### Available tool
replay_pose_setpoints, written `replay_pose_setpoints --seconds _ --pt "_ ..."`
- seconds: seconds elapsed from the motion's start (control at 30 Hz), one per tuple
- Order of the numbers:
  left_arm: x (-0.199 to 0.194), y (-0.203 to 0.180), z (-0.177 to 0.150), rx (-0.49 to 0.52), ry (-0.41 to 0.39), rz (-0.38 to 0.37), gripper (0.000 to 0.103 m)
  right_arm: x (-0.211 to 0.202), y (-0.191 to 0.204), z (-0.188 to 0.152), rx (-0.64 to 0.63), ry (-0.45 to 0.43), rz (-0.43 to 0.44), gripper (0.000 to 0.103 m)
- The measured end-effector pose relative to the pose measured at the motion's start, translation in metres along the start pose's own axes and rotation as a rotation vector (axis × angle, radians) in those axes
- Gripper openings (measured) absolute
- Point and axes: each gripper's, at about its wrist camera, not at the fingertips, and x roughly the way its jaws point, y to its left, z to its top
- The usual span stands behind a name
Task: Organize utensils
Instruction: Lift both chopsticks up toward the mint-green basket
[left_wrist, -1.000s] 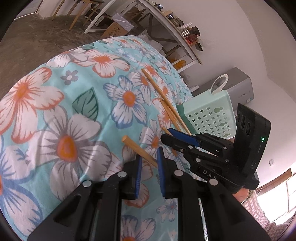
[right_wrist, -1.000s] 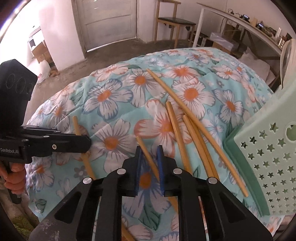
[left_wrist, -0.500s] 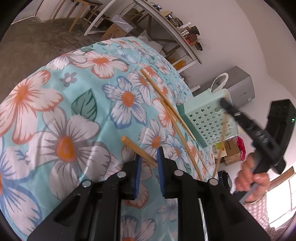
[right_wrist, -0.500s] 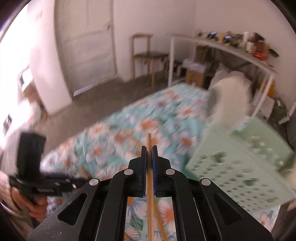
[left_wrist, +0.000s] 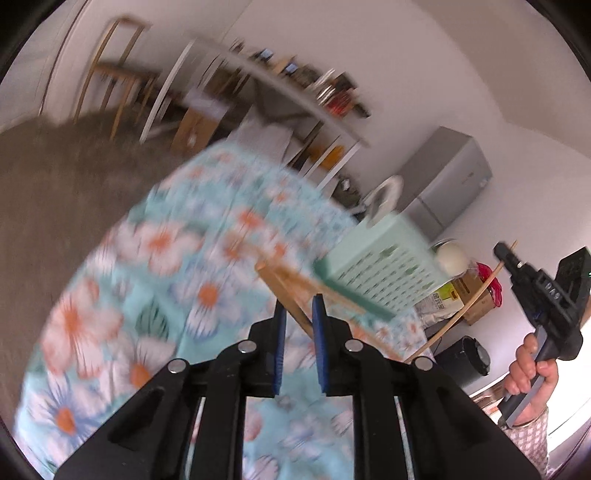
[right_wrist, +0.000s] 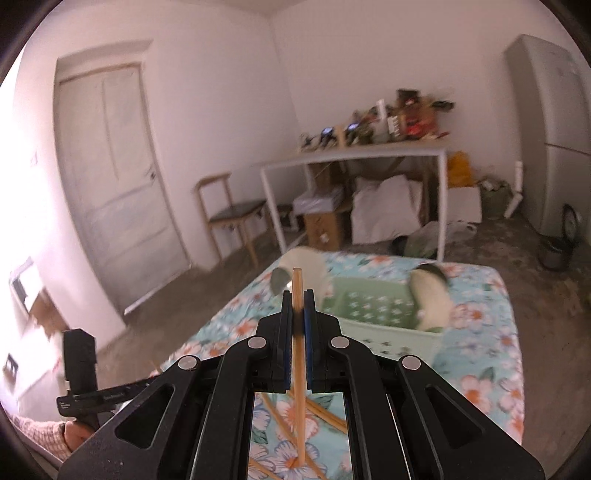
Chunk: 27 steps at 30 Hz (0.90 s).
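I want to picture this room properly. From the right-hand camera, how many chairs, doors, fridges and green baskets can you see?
Chair: 1
Door: 1
Fridge: 1
Green basket: 1
Total: 4

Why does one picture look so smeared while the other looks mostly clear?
Left wrist view: motion blur smears the floral cloth and the mint basket; only the left gripper stays sharp. Right wrist view: the room is crisp, the right gripper and its chopstick are sharp, the basket area is slightly blurred, and glare washes out the left edge. Both bend straight lines, fisheye-style.
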Motion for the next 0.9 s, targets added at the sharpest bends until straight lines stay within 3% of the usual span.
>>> replay_pose_setpoints --seconds 0.27,0.6,0.73,0.9 --pt "-0.031 -0.056 0.04 0.168 -0.115 -0.08 0.005 -0.047 -0.019 0.005 0.082 -0.152 -0.028 0.004" --pt "-0.048 -0.132 0.099 0.339 -0.27 -0.185 0.005 -0.065 -0.034 -0.003 0.126 -0.206 -0.009 0.004" --pt "-0.039 -0.164 0.12 0.391 -0.341 -0.214 0.005 -0.068 -0.039 -0.002 0.138 -0.219 0.008 0.004" --pt "0.003 -0.189 0.136 0.417 -0.332 -0.202 0.005 -0.079 -0.043 -0.005 0.149 -0.237 0.025 0.004"
